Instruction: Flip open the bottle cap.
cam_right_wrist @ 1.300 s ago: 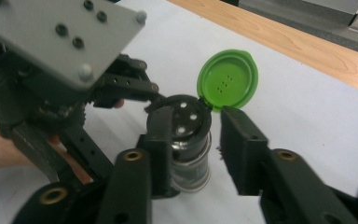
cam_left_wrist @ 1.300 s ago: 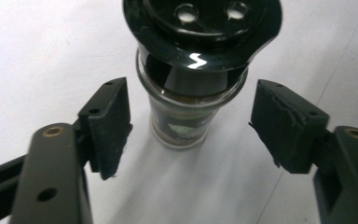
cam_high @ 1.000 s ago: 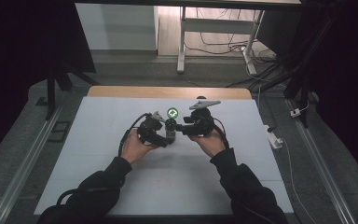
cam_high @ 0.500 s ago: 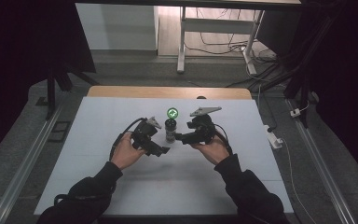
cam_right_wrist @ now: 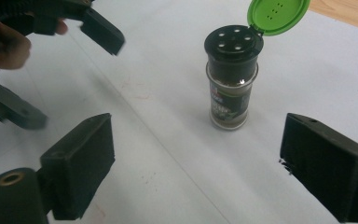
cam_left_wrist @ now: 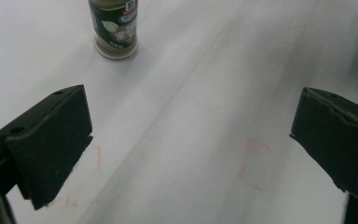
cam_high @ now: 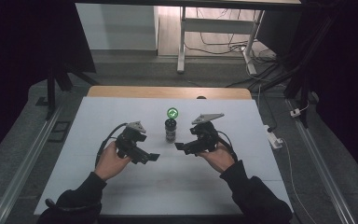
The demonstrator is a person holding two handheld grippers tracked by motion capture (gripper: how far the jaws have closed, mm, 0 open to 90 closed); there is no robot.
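Grippers [cam_high: 167, 157] flank spice jar [cam_high: 170, 129], jaws apart.

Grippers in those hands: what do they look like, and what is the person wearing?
Both the left gripper and right gripper are black, each with two blocky black jaws, a grey three-cornered plate on top and a black cable trailing back. The sleeves are dark and long.

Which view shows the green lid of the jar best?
The right gripper view: the lid stands flipped open, near and sharp, above the jar's holed black top. The high view shows the lid as a small green spot. The left gripper view cuts the jar off below its top.
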